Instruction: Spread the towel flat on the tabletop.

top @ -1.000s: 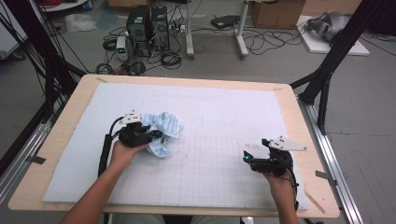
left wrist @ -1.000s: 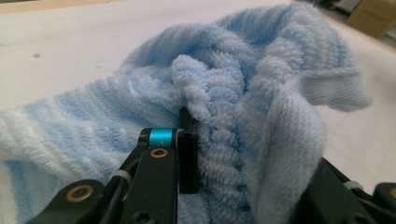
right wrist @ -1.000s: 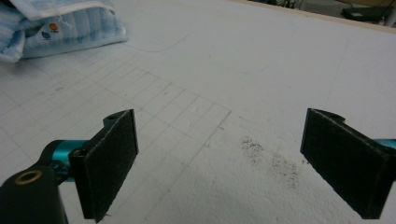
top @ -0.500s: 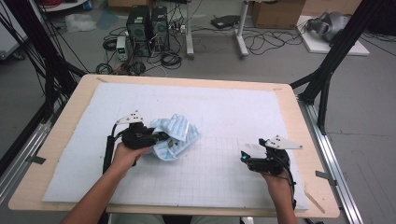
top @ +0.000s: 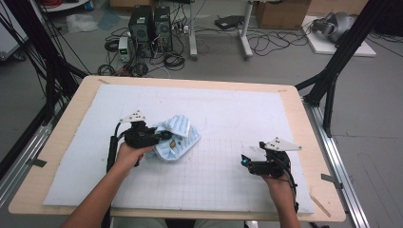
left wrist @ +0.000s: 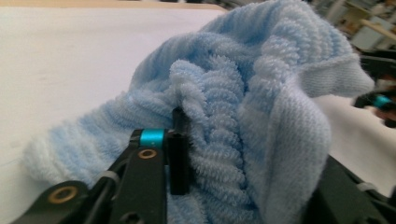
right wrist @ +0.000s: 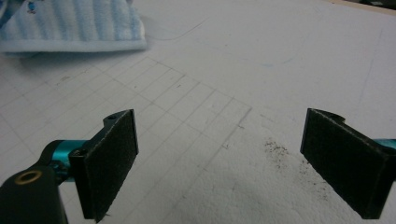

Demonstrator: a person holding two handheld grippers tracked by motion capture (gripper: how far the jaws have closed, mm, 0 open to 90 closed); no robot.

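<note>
Left gripper view alone shows towel (left wrist: pixel 261 116) bunched between just-opening jaws; right gripper (right wrist: pixel 219 158) gapes empty.

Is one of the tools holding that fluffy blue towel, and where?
The left tool has a bunched fold of the blue towel between its jaws, which have just been opening; a firm grip can't be told. The right tool holds nothing.

One blue towel (top: pixel 176 140), bunched on the counter (top: pixel 71 142). One white gridded mat (top: pixel 237 114) covering the counter. Two grippers: left gripper (top: pixel 164 136) and right gripper (top: pixel 244 161), one per hand. Two computer towers (top: pixel 151 23) on the floor behind.
</note>
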